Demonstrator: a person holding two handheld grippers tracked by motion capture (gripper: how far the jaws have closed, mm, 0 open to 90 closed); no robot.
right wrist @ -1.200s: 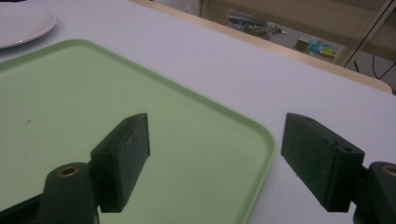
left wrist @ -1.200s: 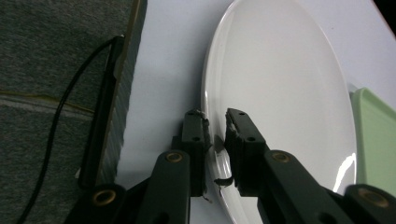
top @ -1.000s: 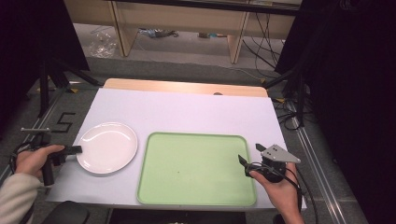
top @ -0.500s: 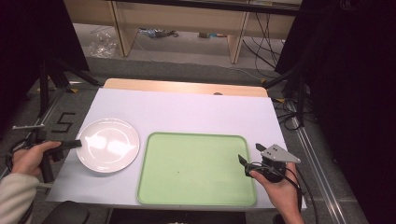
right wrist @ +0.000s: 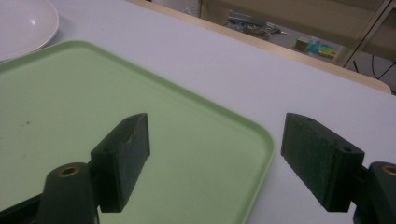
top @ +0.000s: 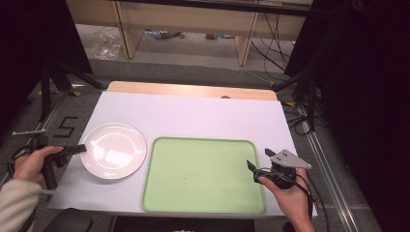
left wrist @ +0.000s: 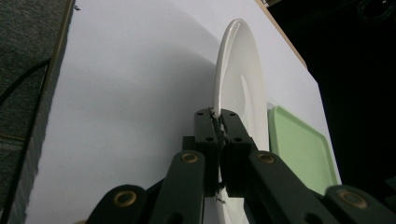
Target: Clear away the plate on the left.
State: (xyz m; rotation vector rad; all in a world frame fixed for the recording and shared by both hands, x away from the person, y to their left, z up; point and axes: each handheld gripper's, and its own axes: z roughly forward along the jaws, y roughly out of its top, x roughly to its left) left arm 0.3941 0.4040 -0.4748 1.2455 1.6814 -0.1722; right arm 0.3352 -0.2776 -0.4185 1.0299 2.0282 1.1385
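A white plate (top: 114,150) lies on the white table cover, left of a light green tray (top: 203,175). My left gripper (top: 82,148) is shut on the plate's left rim; in the left gripper view the jaws pinch the rim of the plate (left wrist: 239,88), with my left gripper (left wrist: 218,125) turned on its side. My right gripper (top: 259,159) hovers open at the tray's right edge. In the right gripper view my right gripper (right wrist: 217,156) stands wide over the tray's corner (right wrist: 252,135), holding nothing.
The table cover (top: 193,116) ends at a wooden strip (top: 191,90) at the far edge. Black stands and cables sit on the floor left and right of the table. A shelf unit stands beyond.
The left gripper has carried the plate a little to the right, closer to the tray. The right gripper has stayed where it was.
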